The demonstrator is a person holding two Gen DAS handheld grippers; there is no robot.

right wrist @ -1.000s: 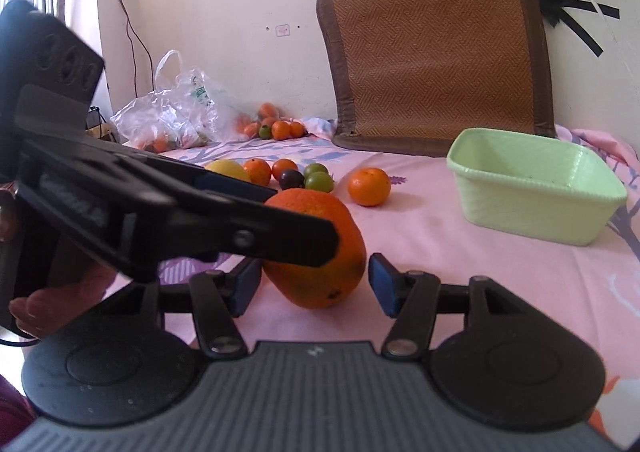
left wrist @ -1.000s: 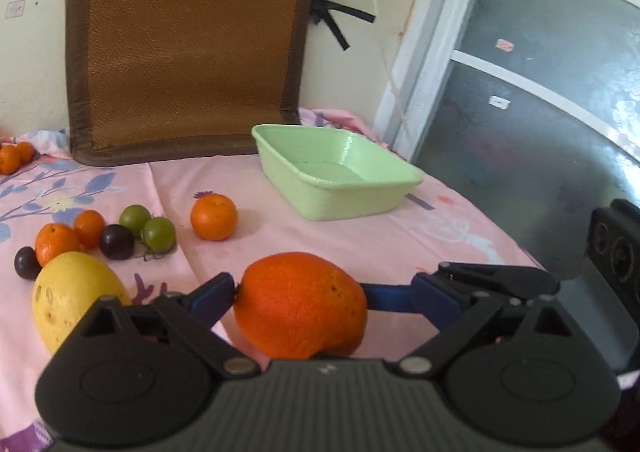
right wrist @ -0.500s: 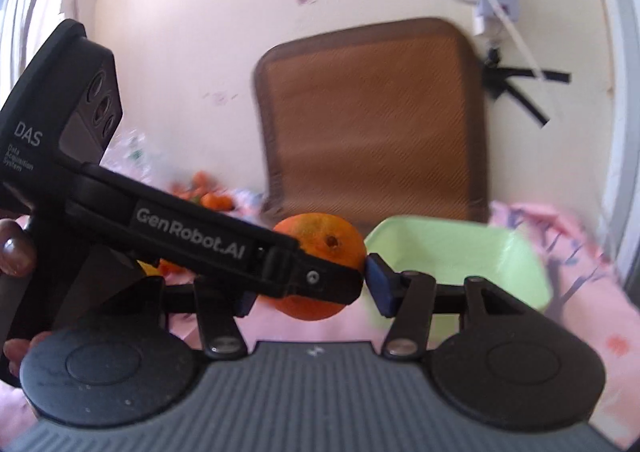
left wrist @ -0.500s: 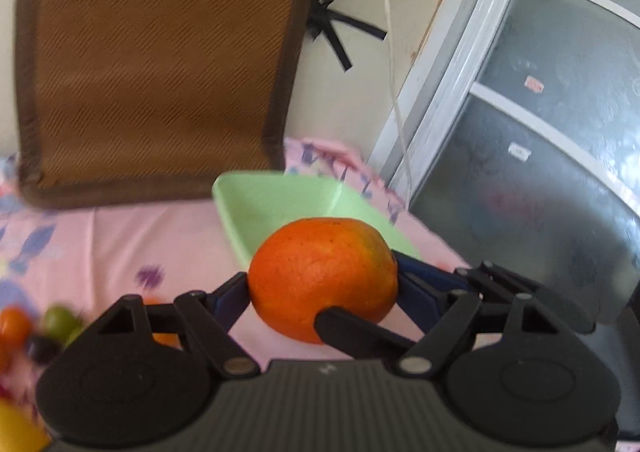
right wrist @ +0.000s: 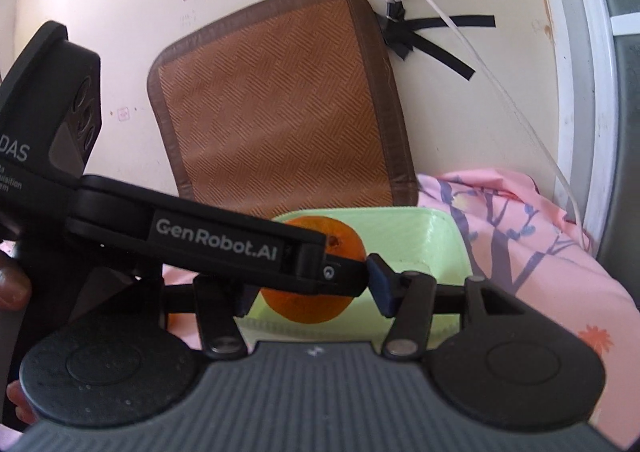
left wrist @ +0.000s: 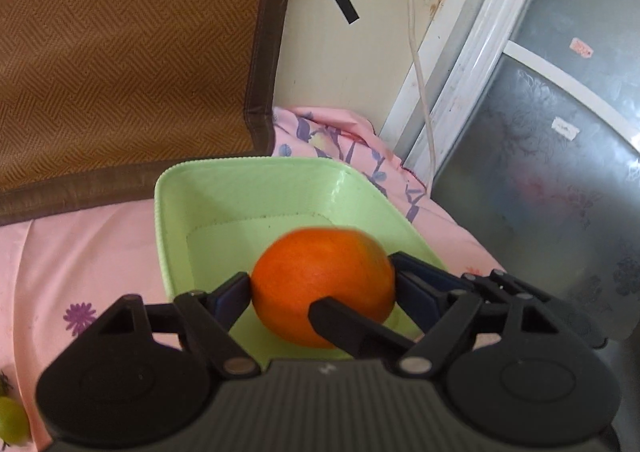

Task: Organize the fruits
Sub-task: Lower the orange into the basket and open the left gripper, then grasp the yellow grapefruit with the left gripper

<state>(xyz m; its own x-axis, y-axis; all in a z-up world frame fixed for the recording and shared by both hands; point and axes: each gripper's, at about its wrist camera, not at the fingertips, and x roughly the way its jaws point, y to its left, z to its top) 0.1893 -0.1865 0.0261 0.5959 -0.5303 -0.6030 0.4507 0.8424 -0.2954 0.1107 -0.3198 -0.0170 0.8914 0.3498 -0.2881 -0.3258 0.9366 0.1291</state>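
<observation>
My left gripper (left wrist: pixel 322 288) is clamped on the large orange (left wrist: pixel 323 286), one blue pad against its 9 o'clock side and the other against its 3 o'clock side. My right gripper (right wrist: pixel 310 284) frames the same orange (right wrist: pixel 316 302); its right pad (right wrist: pixel 378 284) sits at the fruit's 3 o'clock edge, but its left pad is hidden behind the left gripper's finger, so I cannot tell whether it grips. The orange hangs over the near half of the green basin (left wrist: pixel 280 188), above its floor. The basin stands on the pink floral cloth (left wrist: pixel 80 252), with the brown woven mat (left wrist: pixel 128 52) leaning on the wall at its 11 o'clock. A green fruit (left wrist: pixel 12 426) lies at 8 o'clock of the left view
</observation>
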